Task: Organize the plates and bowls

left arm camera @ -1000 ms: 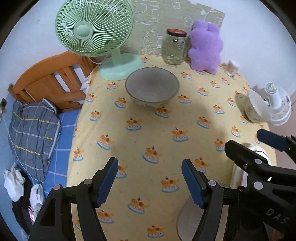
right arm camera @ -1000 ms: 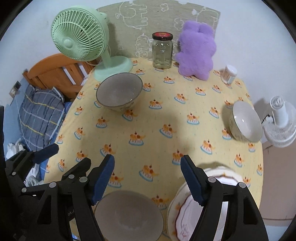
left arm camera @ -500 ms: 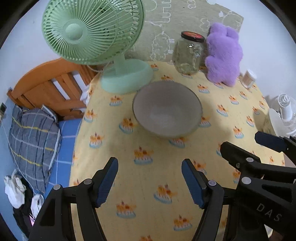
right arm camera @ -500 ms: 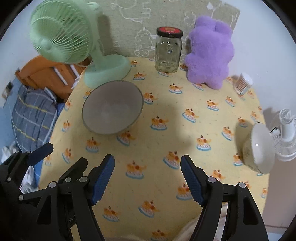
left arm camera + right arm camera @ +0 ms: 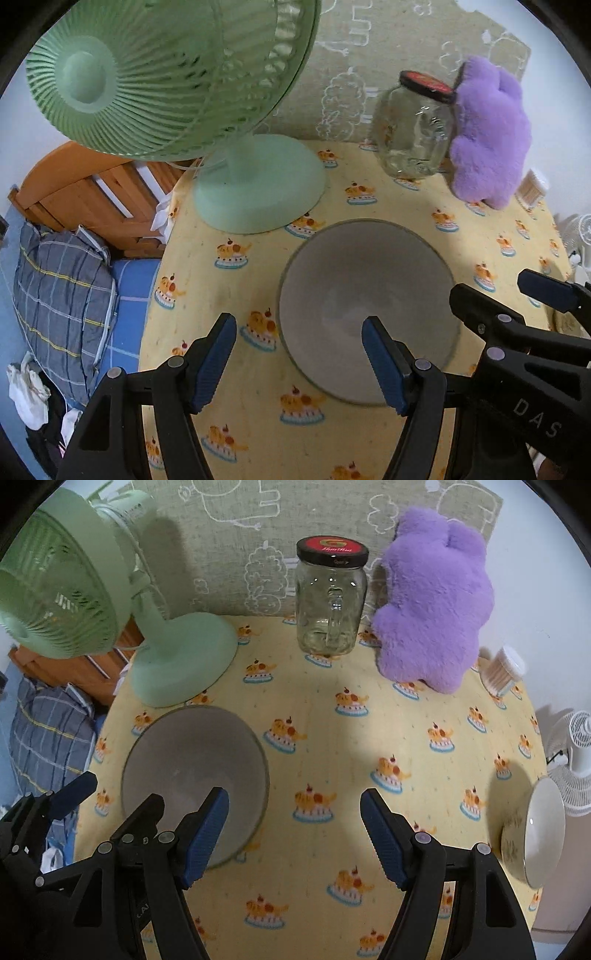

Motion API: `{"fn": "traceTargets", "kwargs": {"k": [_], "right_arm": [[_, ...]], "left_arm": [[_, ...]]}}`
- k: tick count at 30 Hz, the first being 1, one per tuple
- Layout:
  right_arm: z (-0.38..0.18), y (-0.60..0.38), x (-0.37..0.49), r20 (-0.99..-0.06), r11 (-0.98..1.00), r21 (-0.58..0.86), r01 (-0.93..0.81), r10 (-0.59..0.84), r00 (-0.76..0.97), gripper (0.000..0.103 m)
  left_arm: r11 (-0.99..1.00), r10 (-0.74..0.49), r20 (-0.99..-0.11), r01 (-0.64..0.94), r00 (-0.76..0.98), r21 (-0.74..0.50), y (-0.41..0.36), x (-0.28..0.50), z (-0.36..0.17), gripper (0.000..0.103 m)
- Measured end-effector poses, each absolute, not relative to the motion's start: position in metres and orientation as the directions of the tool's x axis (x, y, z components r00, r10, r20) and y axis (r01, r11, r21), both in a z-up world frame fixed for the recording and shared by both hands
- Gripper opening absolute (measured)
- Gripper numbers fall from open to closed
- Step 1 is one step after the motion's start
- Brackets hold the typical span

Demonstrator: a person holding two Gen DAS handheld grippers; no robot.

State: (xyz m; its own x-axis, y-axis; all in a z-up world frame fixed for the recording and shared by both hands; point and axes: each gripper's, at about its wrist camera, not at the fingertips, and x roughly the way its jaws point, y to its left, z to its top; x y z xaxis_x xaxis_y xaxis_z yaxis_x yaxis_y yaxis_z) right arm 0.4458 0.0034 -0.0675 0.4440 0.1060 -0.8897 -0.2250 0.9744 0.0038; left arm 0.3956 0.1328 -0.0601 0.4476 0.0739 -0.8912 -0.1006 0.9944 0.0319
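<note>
A large grey bowl (image 5: 365,295) stands on the yellow patterned tablecloth (image 5: 229,288); it also shows in the right wrist view (image 5: 192,764). My left gripper (image 5: 299,354) is open, with its right finger over the bowl's inside and its left finger outside the bowl's left rim. My right gripper (image 5: 295,830) is open and empty, just right of the grey bowl. A small white bowl (image 5: 535,830) stands at the table's right edge.
A green fan (image 5: 236,155) stands at the back left, close behind the grey bowl. A glass jar with a red lid (image 5: 330,602), a purple plush toy (image 5: 432,602) and a small cotton swab pot (image 5: 504,670) line the back. A white fan (image 5: 580,753) is beyond the right edge.
Both grippers have moved forward toward the back of the table. The grey bowl has come from far ahead to between the left gripper's fingers. The near plates and bowl have left view.
</note>
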Motion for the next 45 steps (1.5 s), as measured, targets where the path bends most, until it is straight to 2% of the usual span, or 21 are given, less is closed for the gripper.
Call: {"fn": "traceTargets", "kwargs": {"k": [4, 7, 12, 13, 17, 30, 45], "right_arm": [[-0.079, 0.014, 0.458, -0.893, 0.971, -0.037, -0.236, 0.074, 0.443, 0.075], [-0.088, 0.017, 0.465, -0.903, 0.969, -0.015, -0.245, 0.092, 0.420, 0.065], [-0.097, 0.021, 0.471, -0.912, 0.969, -0.017, -0.246, 0.085, 0.400, 0.035], [-0.098, 0.022, 0.471, -0.914, 0.969, -0.012, -0.248, 0.090, 0.396, 0.033], [-0.101, 0.028, 0.473, -0.920, 0.963, 0.006, -0.270, 0.111, 0.375, 0.015], [-0.096, 0.031, 0.464, -0.922, 0.963, -0.048, -0.264, 0.059, 0.383, 0.015], [-0.093, 0.000, 0.421, -0.942, 0.974, -0.042, -0.221, 0.035, 0.335, 0.015]], "left_arm": [[0.994, 0.074, -0.907, -0.100, 0.414, 0.035, 0.134, 0.406, -0.073, 0.056], [0.995, 0.048, -0.918, -0.102, 0.393, 0.008, 0.135, 0.411, -0.080, 0.043], [0.994, 0.044, -0.921, -0.108, 0.388, 0.002, 0.136, 0.415, -0.086, 0.032], [0.994, 0.047, -0.920, -0.111, 0.389, 0.004, 0.136, 0.416, -0.086, 0.030], [0.993, 0.062, -0.920, -0.113, 0.388, 0.019, 0.137, 0.416, -0.086, 0.022], [0.996, 0.036, -0.937, -0.089, 0.347, 0.005, 0.133, 0.410, -0.085, 0.020], [0.999, 0.014, -0.951, -0.053, 0.308, -0.002, 0.105, 0.372, -0.081, 0.020]]}}
